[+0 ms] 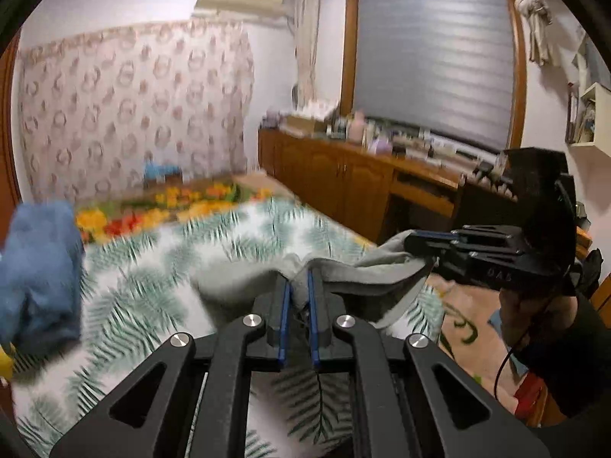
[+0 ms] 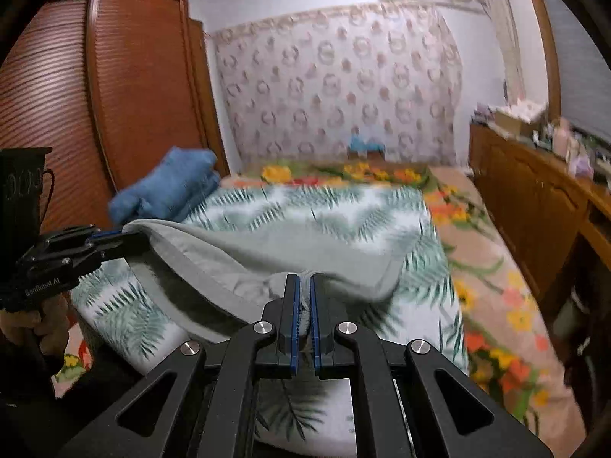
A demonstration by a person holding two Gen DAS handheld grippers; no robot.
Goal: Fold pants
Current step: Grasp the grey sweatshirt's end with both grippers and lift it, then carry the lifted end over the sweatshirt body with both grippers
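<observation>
Between the blue-lined fingers of the left gripper a bunch of grey cloth is pinched tight, and the same holds for the right gripper, whose fingers are closed on another bunch of the same garment. This is the grey pants, lifted at both held edges and sagging in a loose fold between the two tools, the lower part draping toward the leaf-print sheet on the bed (the frames are motion-blurred, so seams and legs cannot be told apart). In the left wrist view the right gripper reaches in from the right with the cloth's edge at its tip. A folded blue garment lies at the sheet's far left corner, beside a floral blanket. A wooden cabinet runs along the right wall under a window blind.
</observation>
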